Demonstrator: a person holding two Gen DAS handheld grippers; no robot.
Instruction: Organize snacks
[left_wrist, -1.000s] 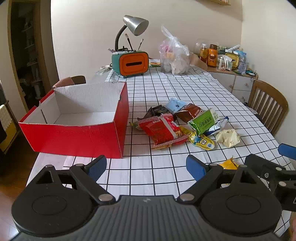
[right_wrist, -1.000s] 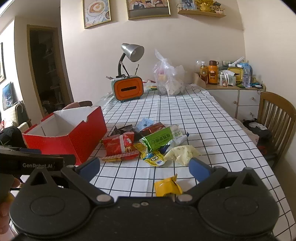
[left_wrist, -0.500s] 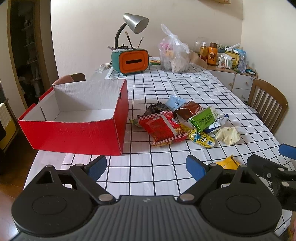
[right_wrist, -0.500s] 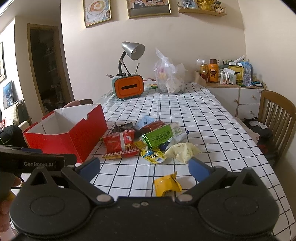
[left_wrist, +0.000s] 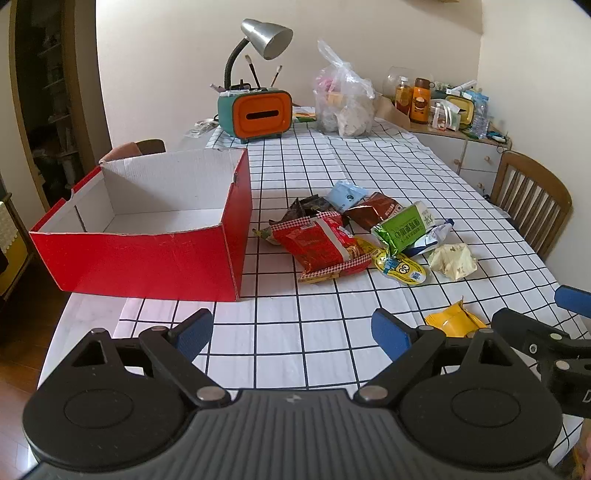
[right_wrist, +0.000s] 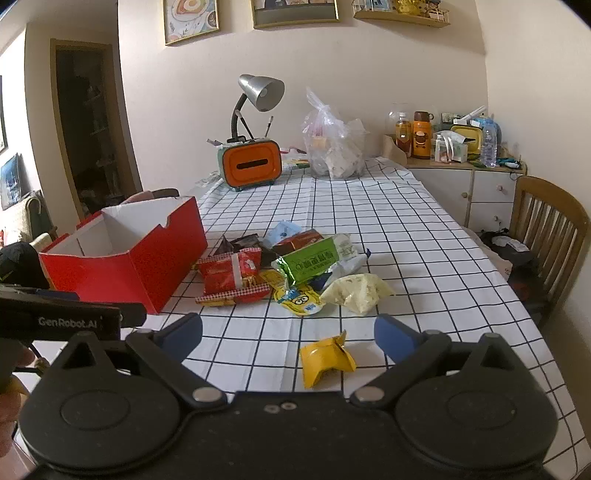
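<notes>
An empty red box (left_wrist: 147, 254) (right_wrist: 122, 266) with white inside sits on the checked tablecloth at the left. To its right lies a heap of snack packets: a red bag (left_wrist: 321, 247) (right_wrist: 232, 275), a green bag (left_wrist: 402, 229) (right_wrist: 314, 262), a yellow cartoon pouch (left_wrist: 402, 269) (right_wrist: 299, 301), a cream packet (left_wrist: 452, 262) (right_wrist: 356, 291), brown and pale blue ones behind. A small yellow packet (left_wrist: 454, 323) (right_wrist: 325, 360) lies apart, nearest me. My left gripper (left_wrist: 291, 332) is open over bare cloth in front of the box. My right gripper (right_wrist: 288, 338) is open, the yellow packet just beyond its fingers.
An orange and teal tissue holder (left_wrist: 256, 116) with a desk lamp (left_wrist: 266, 37) and a clear plastic bag (left_wrist: 343, 107) stand at the table's far end. A wooden chair (left_wrist: 532, 199) is at the right edge, a sideboard with bottles (right_wrist: 450, 147) behind it.
Both grippers have drawn slightly nearer to the snacks and box, staying open. The packets and box have not moved.
</notes>
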